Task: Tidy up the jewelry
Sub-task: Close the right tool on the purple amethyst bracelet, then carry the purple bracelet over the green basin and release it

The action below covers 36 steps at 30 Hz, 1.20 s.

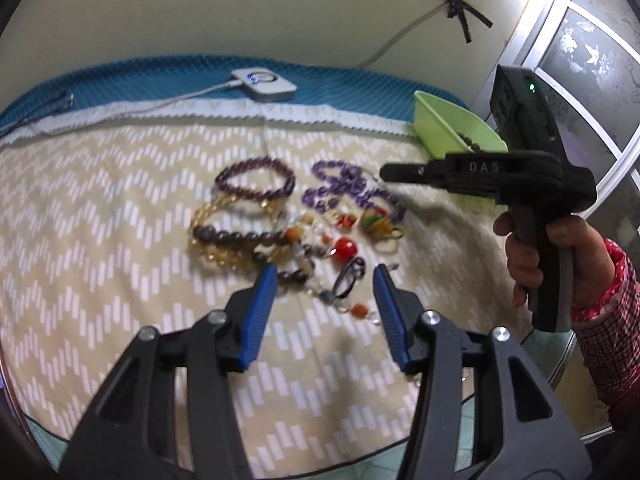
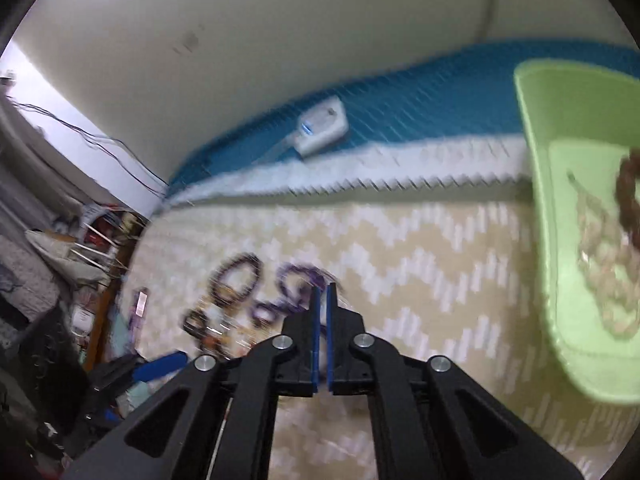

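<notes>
Holding left gripper (image 1: 324,280) half spread, nothing between jaws, hovering just above near edge of jewelry pile (image 1: 296,216). My right gripper (image 2: 322,300) pressed together, seemingly empty, aimed between pile and green tray (image 2: 560,240). Tray holds brown bead bracelet (image 2: 626,200) and pale chain (image 2: 608,264). Most bracelets not yet moved off cloth (image 1: 100,220). Judgement: early stage.

Both views look forward and downward along their own fingers — the left wrist camera sits close over the jewelry pile (image 1: 296,224), the right one farther off, tilted and blurred. They share the zigzag cloth (image 1: 100,208), green tray (image 2: 560,200) and white device (image 1: 264,84) — each also catches the other gripper.
</notes>
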Motion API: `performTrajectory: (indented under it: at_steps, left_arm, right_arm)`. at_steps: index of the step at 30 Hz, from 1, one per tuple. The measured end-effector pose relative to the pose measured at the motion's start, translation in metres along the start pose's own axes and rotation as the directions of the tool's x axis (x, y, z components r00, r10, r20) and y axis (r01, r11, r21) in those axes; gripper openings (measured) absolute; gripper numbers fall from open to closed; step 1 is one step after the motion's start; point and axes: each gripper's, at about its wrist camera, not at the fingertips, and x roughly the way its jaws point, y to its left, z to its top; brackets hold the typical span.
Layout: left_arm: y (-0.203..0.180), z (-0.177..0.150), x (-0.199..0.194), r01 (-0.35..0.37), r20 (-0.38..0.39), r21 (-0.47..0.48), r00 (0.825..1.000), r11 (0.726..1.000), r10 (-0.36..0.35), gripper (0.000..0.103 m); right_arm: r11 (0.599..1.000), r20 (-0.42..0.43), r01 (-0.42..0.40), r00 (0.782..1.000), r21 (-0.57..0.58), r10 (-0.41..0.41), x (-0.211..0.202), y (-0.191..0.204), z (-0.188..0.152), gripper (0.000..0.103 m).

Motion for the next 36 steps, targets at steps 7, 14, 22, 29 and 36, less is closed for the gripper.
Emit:
performTrajectory:
  at_steps: [7, 14, 22, 29, 36]
  left_arm:
    - [-0.006, 0.009, 0.009, 0.032, 0.023, 0.027, 0.999, 0.999, -0.033, 0.048]
    - [0.015, 0.004, 0.019, -0.016, -0.025, -0.023, 1.0, 1.0, 0.016, 0.023]
    - [0.032, -0.009, -0.021, -0.024, 0.016, -0.052, 1.0, 0.998, 0.025, 0.022]
    - [0.004, 0.015, -0.051, -0.014, 0.142, 0.029, 0.99, 0.999, 0.01, 0.054]
    - [-0.047, 0.048, -0.035, 0.002, 0.169, 0.179, 0.985, 0.984, -0.033, 0.066]
  right_arm:
    - [0.995, 0.032, -0.027, 0.999, -0.091, 0.03, -0.002, 0.012, -0.01, 0.013]
    - [0.924, 0.065, 0.181, 0.983, -0.338, -0.17, 0.012, 0.049, -0.018, 0.013]
    - [0.855, 0.03, 0.222, 0.971, -0.469, -0.235, 0.012, 0.051, -0.018, 0.0]
    - [0.926, 0.149, 0.14, 0.985, -0.351, -0.092, -0.057, 0.051, -0.007, 0.0]
    - [0.925, 0.292, 0.123, 0.956, -0.36, -0.014, -0.126, 0.078, 0.008, 0.0]
